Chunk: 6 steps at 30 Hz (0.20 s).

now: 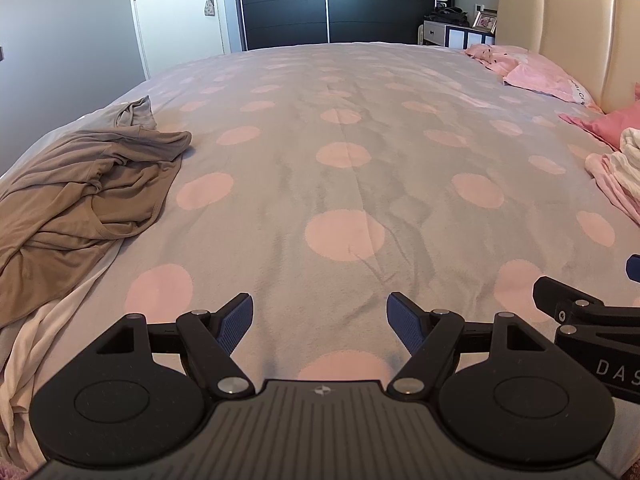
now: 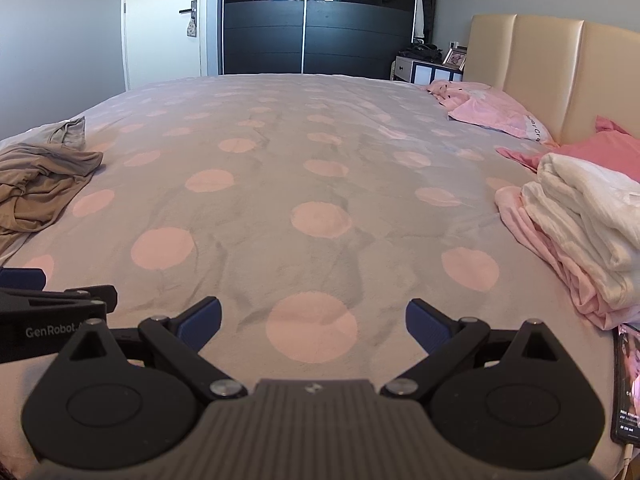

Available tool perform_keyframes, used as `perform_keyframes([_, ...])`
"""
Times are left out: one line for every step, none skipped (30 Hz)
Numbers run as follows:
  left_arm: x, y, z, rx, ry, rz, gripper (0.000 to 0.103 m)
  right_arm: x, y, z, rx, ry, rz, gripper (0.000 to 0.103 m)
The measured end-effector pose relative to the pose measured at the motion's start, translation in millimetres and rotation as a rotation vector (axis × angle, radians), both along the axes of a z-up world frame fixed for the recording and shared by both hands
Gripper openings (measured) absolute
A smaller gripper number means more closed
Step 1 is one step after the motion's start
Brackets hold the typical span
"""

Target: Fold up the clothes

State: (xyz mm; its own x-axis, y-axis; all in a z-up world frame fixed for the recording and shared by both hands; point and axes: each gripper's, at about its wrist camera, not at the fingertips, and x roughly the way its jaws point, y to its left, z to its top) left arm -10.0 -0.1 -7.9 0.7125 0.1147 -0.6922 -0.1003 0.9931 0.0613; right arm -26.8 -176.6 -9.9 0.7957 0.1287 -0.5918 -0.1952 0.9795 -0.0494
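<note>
both hands wait between clothes. left hand-held gripper (image 1: 320, 322) and right hand-held gripper (image 2: 313, 326) are spread wide, holding nothing. brown shirt (image 1: 80, 196) lies crumpled on the bed (image 1: 340, 128), far left. next, i think: grab it and spread it flat.

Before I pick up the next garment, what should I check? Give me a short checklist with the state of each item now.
1. Left gripper open and empty: ok.
2. Right gripper open and empty: ok.
3. Brown shirt within view, unfolded, on the left: ok.
4. Middle of the bedspread free for folding: ok.
5. Folded stack on the right, away from both grippers: ok.
6. Phone at the bed edge, safe from sliding: cannot tell.
</note>
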Motion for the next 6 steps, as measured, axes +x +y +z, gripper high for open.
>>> perform_keyframes([0.1, 0.2, -0.2, 0.001, 0.000, 0.000, 0.073, 0.2, 0.5, 0.0, 0.000, 0.001, 0.001, 0.100])
perform_keyframes([0.1, 0.3, -0.3, 0.001, 0.001, 0.001, 0.073, 0.5, 0.3, 0.3, 0.001, 0.003, 0.002, 0.100])
perform_keyframes([0.0, 0.4, -0.3, 0.000, 0.001, 0.001, 0.073, 0.7, 0.1, 0.5, 0.003, 0.005, 0.003, 0.100])
perform_keyframes([-0.3, 0.5, -0.2, -0.003, -0.002, -0.001, 0.073, 0.9, 0.0, 0.3, 0.004, 0.007, 0.003, 0.100])
perform_keyframes([-0.7, 0.6, -0.1, -0.006, -0.005, -0.003, 0.073, 1.1, -0.1, 0.1, 0.004, 0.009, 0.004, 0.100])
perform_keyframes([-1.6, 1.0, 0.2, -0.010, -0.012, -0.004, 0.073, 1.3, -0.1, -0.4, 0.004, 0.011, 0.005, 0.100])
